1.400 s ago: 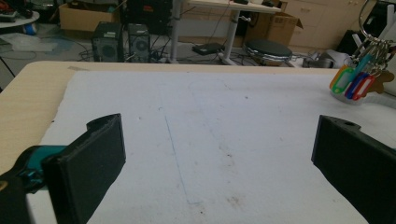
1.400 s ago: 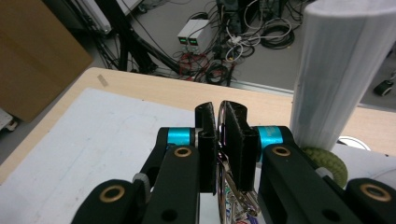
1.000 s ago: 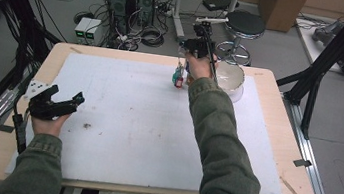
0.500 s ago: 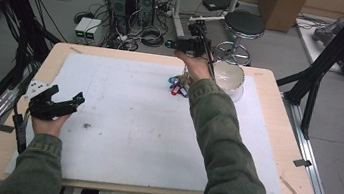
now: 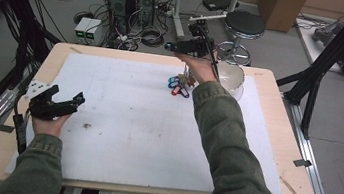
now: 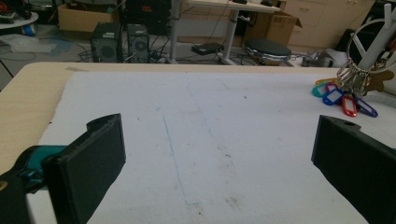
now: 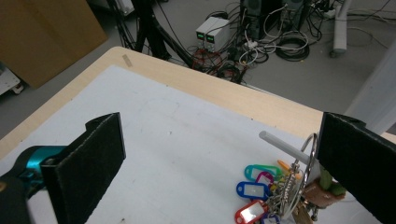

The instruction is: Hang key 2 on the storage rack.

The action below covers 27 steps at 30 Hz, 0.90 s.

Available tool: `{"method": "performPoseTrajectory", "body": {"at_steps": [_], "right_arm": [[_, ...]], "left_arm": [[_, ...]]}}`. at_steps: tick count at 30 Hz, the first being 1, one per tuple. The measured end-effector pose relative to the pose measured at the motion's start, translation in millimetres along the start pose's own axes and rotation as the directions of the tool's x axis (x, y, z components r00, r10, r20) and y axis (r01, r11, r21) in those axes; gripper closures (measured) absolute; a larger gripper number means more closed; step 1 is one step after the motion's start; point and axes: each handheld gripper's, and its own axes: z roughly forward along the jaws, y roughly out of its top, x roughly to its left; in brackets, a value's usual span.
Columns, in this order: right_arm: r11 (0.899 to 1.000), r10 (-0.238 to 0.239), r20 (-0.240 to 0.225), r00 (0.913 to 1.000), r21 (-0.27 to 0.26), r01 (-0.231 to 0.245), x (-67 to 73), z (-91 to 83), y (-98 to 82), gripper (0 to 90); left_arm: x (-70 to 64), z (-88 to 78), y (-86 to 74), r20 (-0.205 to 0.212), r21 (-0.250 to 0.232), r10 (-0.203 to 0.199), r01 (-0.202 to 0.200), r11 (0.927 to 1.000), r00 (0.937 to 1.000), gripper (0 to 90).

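At the left edge of the white mat (image 5: 119, 135), the left hand (image 5: 48, 122) lay low near the table's (image 5: 1, 155) front-left corner, forearm coming in from the bottom of the high view. It held the left gripper (image 5: 65, 105) about level, pointing across the mat to the right. Its jaws stood wide apart with nothing between them; in the left gripper view only bare mat lay between the two black pads.

Farther right, the right arm stretched far forward over the mat, sleeve running diagonally up to the right hand (image 5: 198, 70) near the table's far edge. The right gripper (image 5: 179, 47) sat above the hand, pointing left. Its jaws had just been opening and stood wide, gripping nothing.

The key ring (image 7: 306, 158) with coloured tags (image 5: 179, 85) hung on a white peg (image 7: 282, 145) just below that gripper, the tags resting on the mat. Just right of the hand stood a pale round bowl (image 5: 233, 77).
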Motion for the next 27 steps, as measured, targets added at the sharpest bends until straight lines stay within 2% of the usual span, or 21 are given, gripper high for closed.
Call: {"method": "performPoseTrajectory", "body": {"at_steps": [13, 27], "right_arm": [[0.999, -0.023, 0.012, 0.9997, 0.025, 0.022, 2.2, -16.6, -3.4, 0.7], [0.998, -0.037, 0.011, 0.9992, 0.042, 0.037, -3.7, -29.6, -15.5, 0.7]], "left_arm": [[-0.2, -0.5, 0.1, 0.003, 0.003, -0.003, 0.003, 1.0, 1.0, 3.2], [-1.0, -0.7, 0.1, 0.006, 0.007, 0.001, -0.001, 1.0, 1.0, 3.2]]}}
